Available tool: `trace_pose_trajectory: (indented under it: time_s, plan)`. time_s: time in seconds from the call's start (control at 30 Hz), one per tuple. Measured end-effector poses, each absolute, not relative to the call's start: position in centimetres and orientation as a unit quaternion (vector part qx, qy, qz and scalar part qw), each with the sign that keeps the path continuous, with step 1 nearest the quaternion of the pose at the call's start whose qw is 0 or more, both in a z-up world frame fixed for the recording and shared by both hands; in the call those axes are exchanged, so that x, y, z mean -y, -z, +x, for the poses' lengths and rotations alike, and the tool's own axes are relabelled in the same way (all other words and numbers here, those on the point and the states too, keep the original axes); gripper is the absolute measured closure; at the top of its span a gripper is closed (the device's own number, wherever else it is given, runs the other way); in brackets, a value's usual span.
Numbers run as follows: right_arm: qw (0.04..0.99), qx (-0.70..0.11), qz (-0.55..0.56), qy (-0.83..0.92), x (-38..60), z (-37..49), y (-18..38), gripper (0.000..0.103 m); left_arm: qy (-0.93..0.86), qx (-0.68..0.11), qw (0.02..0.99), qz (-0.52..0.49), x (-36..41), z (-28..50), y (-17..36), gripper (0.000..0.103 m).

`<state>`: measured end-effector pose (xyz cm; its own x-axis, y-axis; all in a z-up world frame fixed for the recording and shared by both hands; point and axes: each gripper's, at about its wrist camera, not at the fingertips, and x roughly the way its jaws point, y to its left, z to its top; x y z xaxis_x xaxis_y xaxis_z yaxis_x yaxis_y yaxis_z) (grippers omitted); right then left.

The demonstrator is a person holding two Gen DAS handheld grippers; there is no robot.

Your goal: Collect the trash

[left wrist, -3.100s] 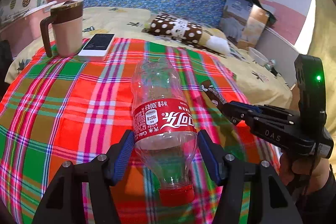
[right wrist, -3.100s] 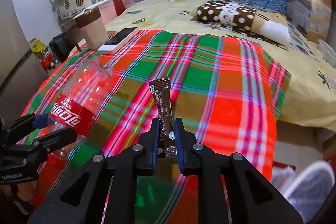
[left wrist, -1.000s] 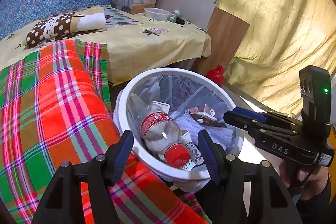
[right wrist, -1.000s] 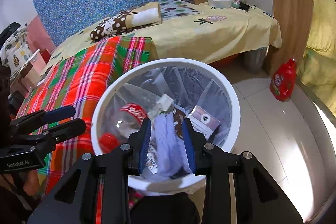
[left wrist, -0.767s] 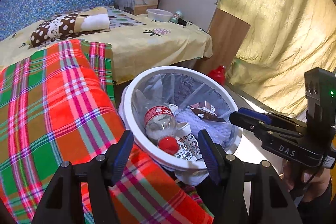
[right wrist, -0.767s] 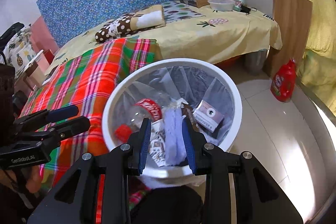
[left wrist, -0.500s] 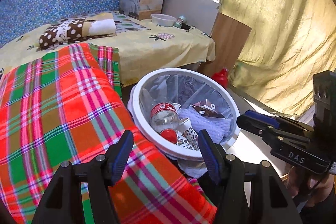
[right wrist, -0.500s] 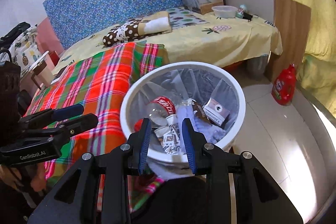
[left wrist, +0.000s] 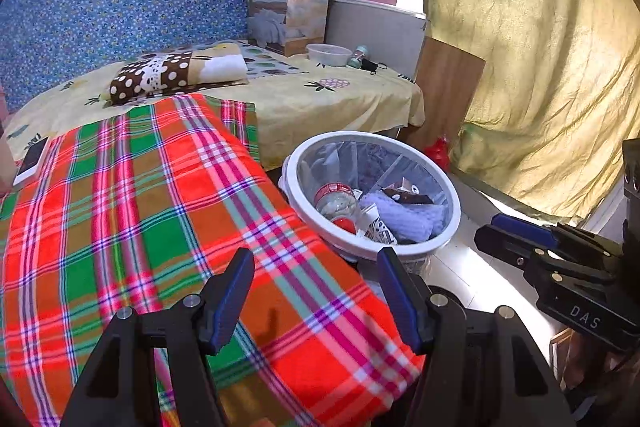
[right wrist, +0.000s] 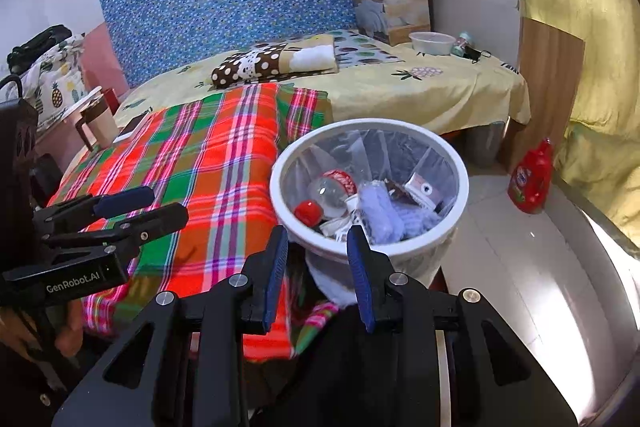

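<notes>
A white trash bin (left wrist: 448,187) (right wrist: 368,125) with a clear liner stands on the floor beside the bed. Inside lie a clear cola bottle (left wrist: 335,198) (right wrist: 332,193) with a red cap, a brown sachet (left wrist: 404,195) (right wrist: 400,191), a purple cloth (right wrist: 378,213) and a small carton (right wrist: 424,191). My left gripper (left wrist: 316,267) (right wrist: 166,202) is open and empty above the plaid blanket's edge, left of the bin. My right gripper (right wrist: 317,237) (left wrist: 486,231) is open and empty, just short of the bin's near rim.
The plaid blanket (left wrist: 120,195) covers the bed's near part. A mug (right wrist: 98,121) and a phone (right wrist: 130,129) sit at its far left edge. A red detergent bottle (right wrist: 530,179) stands on the floor right of the bin, next to a wooden board (right wrist: 548,87) and a yellow curtain (left wrist: 540,67).
Earlier the left gripper held the cola bottle and the right held the sachet; both now lie in the bin. Over the last second both open grippers have drawn back and up from the bin.
</notes>
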<state>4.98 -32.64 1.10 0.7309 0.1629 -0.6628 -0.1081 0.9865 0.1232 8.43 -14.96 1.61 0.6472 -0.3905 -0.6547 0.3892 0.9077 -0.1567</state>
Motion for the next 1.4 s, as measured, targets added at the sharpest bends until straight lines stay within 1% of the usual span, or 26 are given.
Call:
trace_pose_trajectory:
  time_s: [0.43,1.4]
  plan:
    - [0.932,-0.355,0.035,-0.068,32.2,3.7,-1.3,0.069,0.203,-0.356,0.912,-0.005,14.0,6.3,-1.7,0.04]
    - [0.932,-0.353,0.034,-0.072,31.6,3.4,-1.2,0.069,0.199,-0.357,0.913,-0.008,13.6,5.8,-1.6,0.04]
